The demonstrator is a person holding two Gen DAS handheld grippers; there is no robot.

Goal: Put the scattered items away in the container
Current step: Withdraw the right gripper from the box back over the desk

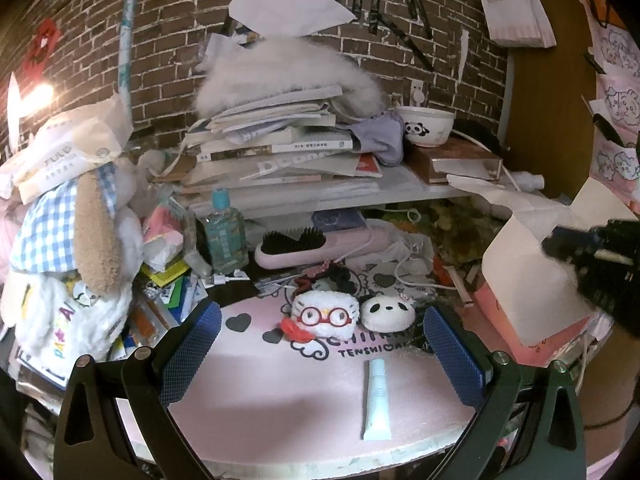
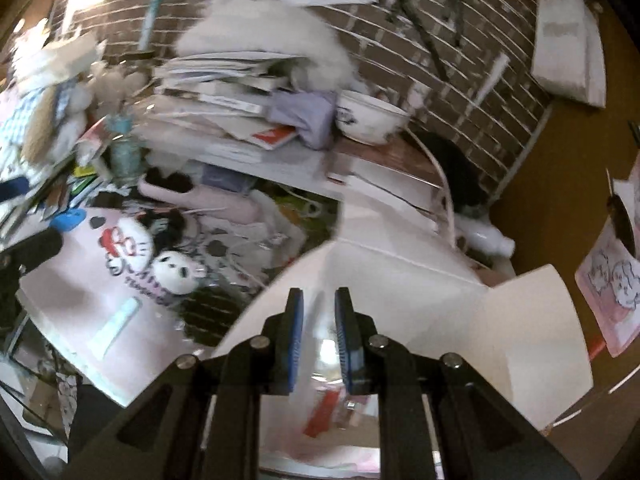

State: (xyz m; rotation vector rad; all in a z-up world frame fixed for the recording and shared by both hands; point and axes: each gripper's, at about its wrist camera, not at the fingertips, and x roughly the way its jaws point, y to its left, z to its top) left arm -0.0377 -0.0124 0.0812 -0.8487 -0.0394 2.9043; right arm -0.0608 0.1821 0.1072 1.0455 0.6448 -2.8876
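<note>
Pink surface fills the lower middle of the left wrist view, and on it lie the items not yet tidied. Going left to right: a plush with red glasses at centre, a panda plush touching its right side, and a pale tube lying lengthwise below and between them, nearer the camera. At the right edge stands the box, white with pink base, flaps open. The left gripper hovers low over the surface with jaws spread wide and nothing between them; the tube sits roughly between the blue pads.

In the right wrist view, blurred by motion, the right gripper hangs over the box at centre frame. Its jaws stand close together with a narrow gap; I cannot tell whether anything thin is pinched there. Something red lies inside the box below.

Judging from this, a pick of the tube is in hand. The next move calls for lowering the left jaws astride the tube, closing on it, then carrying it right to the box.
</note>
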